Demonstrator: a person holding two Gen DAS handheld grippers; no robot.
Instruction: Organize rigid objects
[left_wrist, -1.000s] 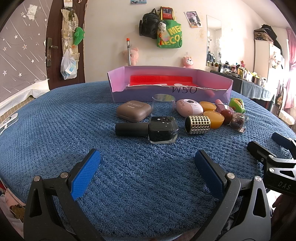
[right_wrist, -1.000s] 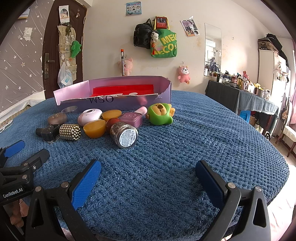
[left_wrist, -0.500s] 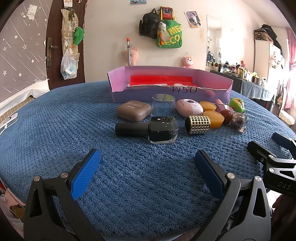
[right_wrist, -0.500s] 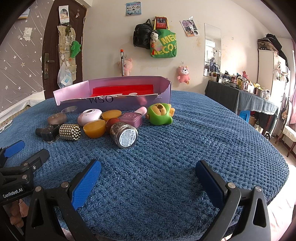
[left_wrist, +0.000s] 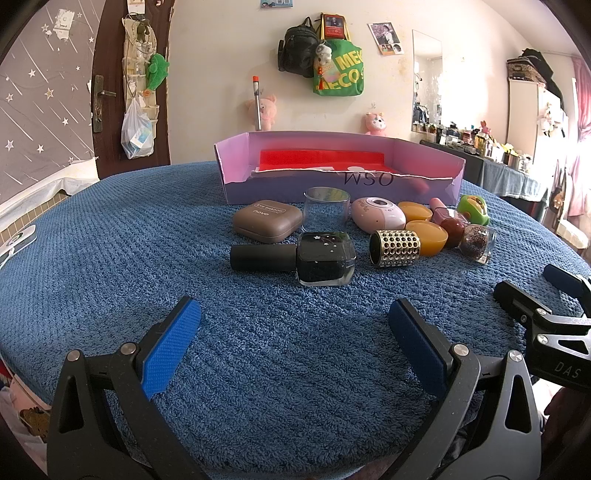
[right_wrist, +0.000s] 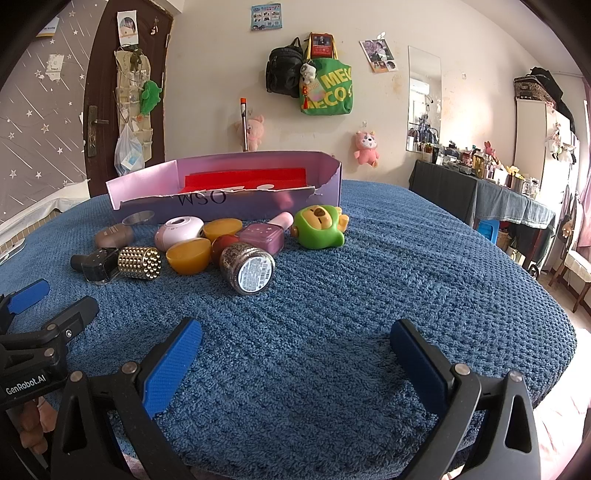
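A purple cardboard box (left_wrist: 332, 188) (right_wrist: 236, 205) with a red liner stands at the back of the blue-towelled table. In front of it lies a cluster: a black nail-polish bottle (left_wrist: 295, 258), a brown eyeshadow case (left_wrist: 265, 220), a clear cup (left_wrist: 327, 208), a pink oval case (left_wrist: 376, 214), a gold studded cylinder (left_wrist: 394, 247) (right_wrist: 139, 263), orange pieces (right_wrist: 188, 254), a glitter jar (right_wrist: 248, 269), a purple polish bottle (right_wrist: 264, 236) and a green toy (right_wrist: 319, 227). My left gripper (left_wrist: 293, 332) and my right gripper (right_wrist: 295, 350) both stand open and empty, short of the cluster.
The blue towel (left_wrist: 129, 258) covers the whole round table. On the right a dark table (right_wrist: 480, 199) carries several bottles. Bags and plush toys hang on the back wall beside a brown door (right_wrist: 125, 92).
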